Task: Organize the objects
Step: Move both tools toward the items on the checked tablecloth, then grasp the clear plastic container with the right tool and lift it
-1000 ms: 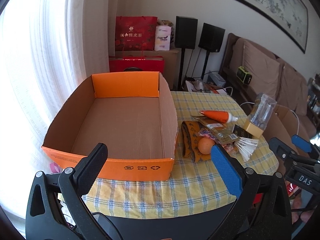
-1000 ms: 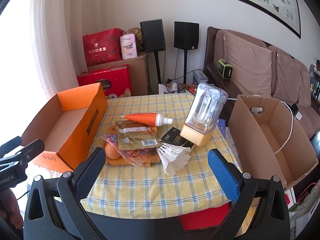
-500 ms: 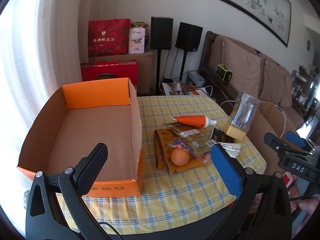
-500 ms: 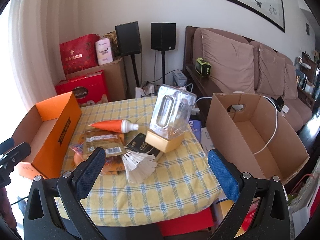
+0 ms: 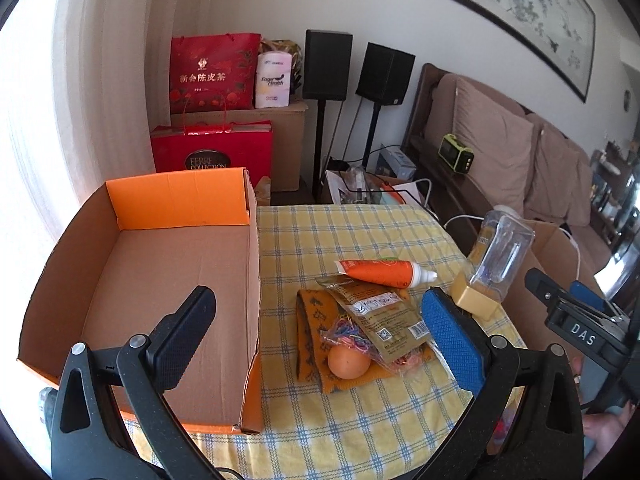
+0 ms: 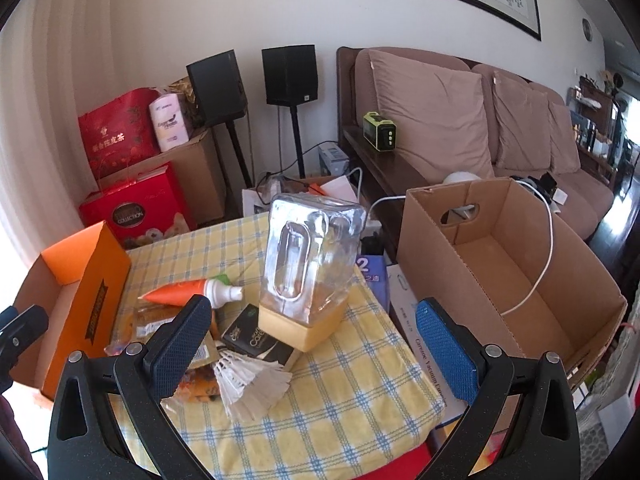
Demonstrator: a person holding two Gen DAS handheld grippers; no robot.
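On the checked tablecloth (image 5: 352,236): one orange cardboard tray (image 5: 168,280), one orange tube (image 5: 380,273), one clear jug on a yellow base (image 6: 308,276), one orange ball (image 5: 348,362), one brown sachet (image 5: 384,316), one black packet (image 6: 256,338), and one white shuttlecock (image 6: 252,380). Beside the table is one brown carton (image 6: 508,264). Upper centre are two black speakers (image 6: 290,74), and upper left are two red gift bags (image 5: 214,70).

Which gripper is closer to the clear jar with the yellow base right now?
Right. The right gripper faces the clear jar head-on, open, just short of it. The left gripper is open farther left, over the orange ball and packets.
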